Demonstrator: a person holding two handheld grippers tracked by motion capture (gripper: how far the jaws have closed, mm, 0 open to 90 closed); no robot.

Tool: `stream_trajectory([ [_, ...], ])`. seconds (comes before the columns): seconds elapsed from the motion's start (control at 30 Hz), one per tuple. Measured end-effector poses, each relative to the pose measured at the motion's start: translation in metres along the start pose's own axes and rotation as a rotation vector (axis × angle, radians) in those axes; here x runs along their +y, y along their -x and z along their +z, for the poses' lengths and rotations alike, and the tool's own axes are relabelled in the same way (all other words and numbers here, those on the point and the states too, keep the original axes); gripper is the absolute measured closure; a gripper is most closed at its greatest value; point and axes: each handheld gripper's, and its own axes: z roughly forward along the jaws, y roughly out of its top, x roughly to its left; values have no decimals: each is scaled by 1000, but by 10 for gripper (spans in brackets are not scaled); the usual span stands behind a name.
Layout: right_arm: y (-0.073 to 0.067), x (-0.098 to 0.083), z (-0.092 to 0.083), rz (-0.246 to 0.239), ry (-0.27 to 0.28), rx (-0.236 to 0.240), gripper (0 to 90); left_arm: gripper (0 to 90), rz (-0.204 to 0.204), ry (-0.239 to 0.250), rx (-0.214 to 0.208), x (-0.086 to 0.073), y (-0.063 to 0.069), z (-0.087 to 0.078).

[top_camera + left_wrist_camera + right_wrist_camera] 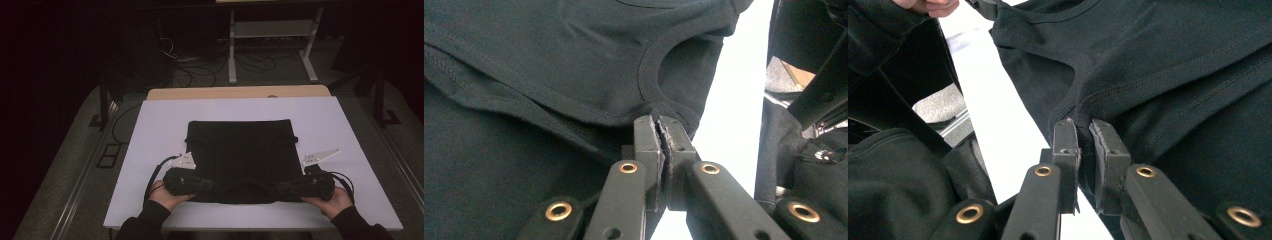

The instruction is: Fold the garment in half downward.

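left gripper (pixel 659 125) pinching black shirt (pixel 549 60), right gripper (pixel 1085 130) too

Both forearms enter from six o'clock. The left gripper (pixel 202 186) points toward three o'clock, jaws pinched tight; the right gripper (pixel 282 187) points toward nine o'clock, likewise clamped.

From above, the near edge of the black garment (pixel 239 152) is hidden under both grippers, so where the cloth is pinched cannot be seen there. The person's sleeves are cut off at the bottom edge. The room beyond the table (pixel 150 130) is too dark to read.
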Motion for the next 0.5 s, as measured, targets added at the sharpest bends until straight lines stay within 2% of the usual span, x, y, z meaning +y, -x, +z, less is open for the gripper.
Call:
stream_trajectory([
  [0.5,-12,-10,-4,-6,-25,12,805,862,12,-27,-38,-7,14,-4],
])
